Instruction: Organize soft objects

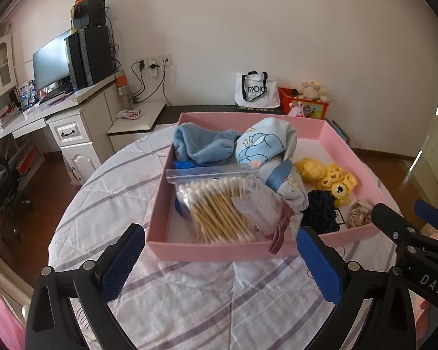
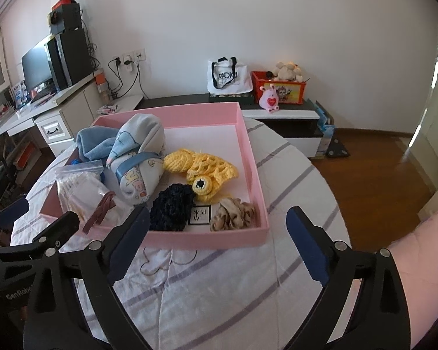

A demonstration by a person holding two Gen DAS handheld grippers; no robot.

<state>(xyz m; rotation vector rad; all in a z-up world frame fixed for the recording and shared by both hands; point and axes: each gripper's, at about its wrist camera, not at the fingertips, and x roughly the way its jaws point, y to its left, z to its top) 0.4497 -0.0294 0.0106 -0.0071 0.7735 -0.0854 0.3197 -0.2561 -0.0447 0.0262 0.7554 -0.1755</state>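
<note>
Left wrist view: your left gripper [image 1: 219, 250] hovers before the near wall of the pink box [image 1: 219, 252], jaws wide apart with nothing between them. Your right gripper [image 2: 216, 233] stands likewise at the box's near right part, jaws apart and empty.

All soft items already lie inside the box, which sits on a striped cloth [image 2: 219, 285] over a round table, probably so they stay gathered in 1 place. At the left, a zip bag of cotton swabs [image 1: 216, 207] leans on the near wall, with a dusky pink hair tie [image 1: 280, 230] draped over the rim. Behind it rest a blue fleece cloth [image 1: 201, 145] and a rolled printed cloth [image 2: 140, 163] bound by a blue band. At the right, yellow crochet pieces [image 2: 201, 169], a dark scrunchie [image 2: 172, 210] and a beige scrunchie [image 2: 233, 215] lie close together, a small card [image 2: 200, 215] between the 2 scrunchies.

Nothing blocks either gripper; only the box wall stands between the fingers and the items, so you would likely reach over it.
</note>
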